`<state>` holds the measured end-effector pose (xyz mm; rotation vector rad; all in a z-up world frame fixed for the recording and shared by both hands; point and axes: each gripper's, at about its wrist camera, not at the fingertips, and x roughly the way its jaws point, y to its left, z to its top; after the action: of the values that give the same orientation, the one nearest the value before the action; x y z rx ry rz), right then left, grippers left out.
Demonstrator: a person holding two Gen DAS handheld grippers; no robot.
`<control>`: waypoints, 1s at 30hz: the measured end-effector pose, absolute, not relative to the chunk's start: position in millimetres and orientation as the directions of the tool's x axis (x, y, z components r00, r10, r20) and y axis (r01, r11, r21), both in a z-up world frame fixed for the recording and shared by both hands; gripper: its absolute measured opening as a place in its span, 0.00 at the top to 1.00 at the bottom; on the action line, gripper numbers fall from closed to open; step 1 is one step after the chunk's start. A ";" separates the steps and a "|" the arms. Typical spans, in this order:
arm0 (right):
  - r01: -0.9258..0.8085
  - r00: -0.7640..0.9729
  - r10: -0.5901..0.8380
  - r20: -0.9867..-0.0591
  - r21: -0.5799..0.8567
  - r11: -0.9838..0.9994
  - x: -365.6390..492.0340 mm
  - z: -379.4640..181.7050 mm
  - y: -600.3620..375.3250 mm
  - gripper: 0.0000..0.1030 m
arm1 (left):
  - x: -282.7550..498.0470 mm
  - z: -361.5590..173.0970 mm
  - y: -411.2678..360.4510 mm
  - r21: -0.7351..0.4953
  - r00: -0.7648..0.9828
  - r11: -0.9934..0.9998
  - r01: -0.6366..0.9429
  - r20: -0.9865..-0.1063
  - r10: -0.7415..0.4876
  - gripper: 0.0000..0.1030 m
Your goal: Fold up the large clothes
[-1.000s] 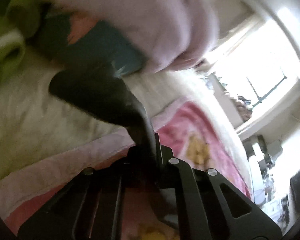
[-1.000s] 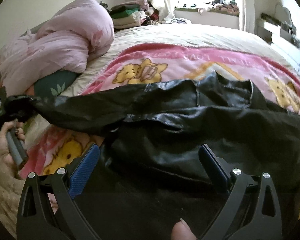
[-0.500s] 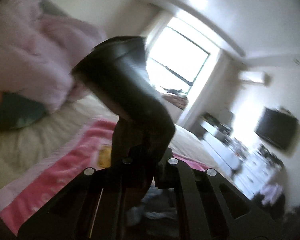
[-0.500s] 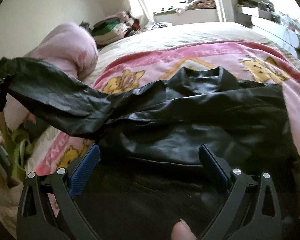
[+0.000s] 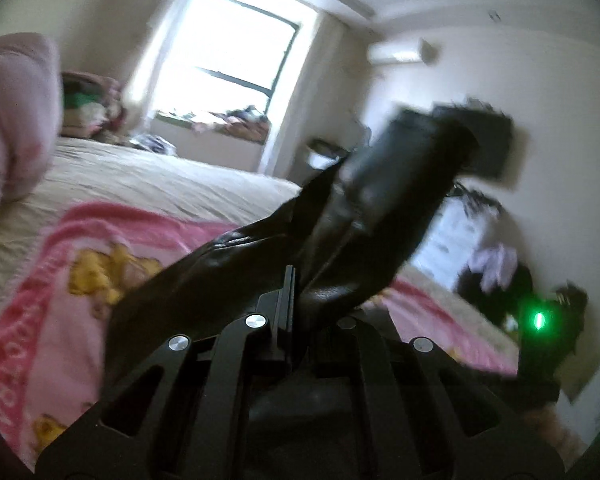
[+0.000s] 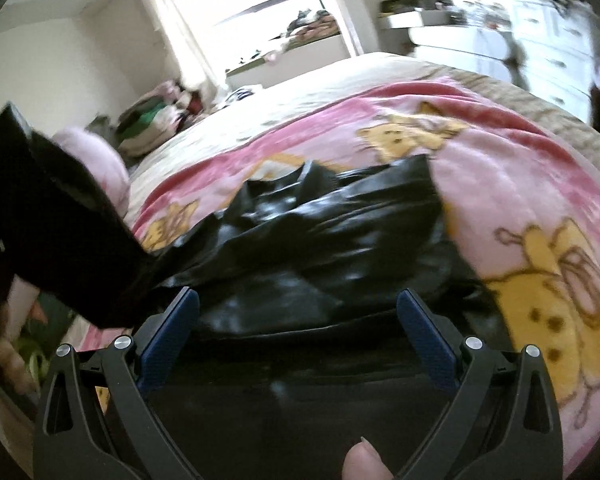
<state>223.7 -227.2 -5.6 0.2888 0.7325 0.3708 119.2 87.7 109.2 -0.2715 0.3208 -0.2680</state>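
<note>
Both grippers over black jacket (image 6: 320, 240), left gripper (image 5: 290, 280) clamping sleeve (image 5: 380, 200), right gripper (image 6: 298, 316) agape, empty

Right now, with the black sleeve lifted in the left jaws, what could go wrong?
1. The left gripper is shut on only a narrow bit of the glossy sleeve; the smooth material might slip out.
2. The right gripper is open above the jacket body, not pinning it, so a pull on the sleeve may drag the jacket across the pink blanket.
</note>
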 end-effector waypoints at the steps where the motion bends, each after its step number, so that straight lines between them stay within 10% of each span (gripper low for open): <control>1: -0.209 0.687 0.420 -0.592 0.393 0.896 224.1 -6.7 -233.4 0.04 | 124.0 100.5 79.5 -0.292 0.902 0.928 0.231 -0.293 -0.317 1.00; 17: -0.138 0.564 0.601 -0.566 0.653 0.745 235.8 -41.1 -283.6 0.04 | 158.5 -19.0 -14.1 0.049 0.724 0.950 0.310 -0.660 -0.202 0.92; 20: -0.139 0.475 0.673 -0.567 0.706 0.694 244.6 -52.1 -270.3 0.04 | 150.0 -21.4 -25.3 0.115 0.720 0.940 0.323 -0.674 -0.165 0.64; 22: -0.130 0.431 0.696 -0.574 0.724 0.677 248.0 -59.6 -261.3 0.09 | 144.6 -24.4 -31.5 0.170 0.715 0.932 0.321 -0.688 -0.121 0.26; 24: -0.146 0.386 0.728 -0.566 0.742 0.654 249.4 -63.5 -251.9 0.30 | 138.0 -29.6 -35.6 0.183 0.693 0.918 0.352 -0.710 -0.124 0.26; 30: -0.140 0.292 0.760 -0.580 0.760 0.634 251.8 -74.6 -220.1 0.33 | 118.4 -37.1 -29.4 0.116 0.612 0.912 0.393 -0.773 -0.165 0.14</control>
<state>251.8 -220.1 -74.6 0.6624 1.1222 0.6616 118.4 -29.4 -37.1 0.2878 0.8550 -0.3269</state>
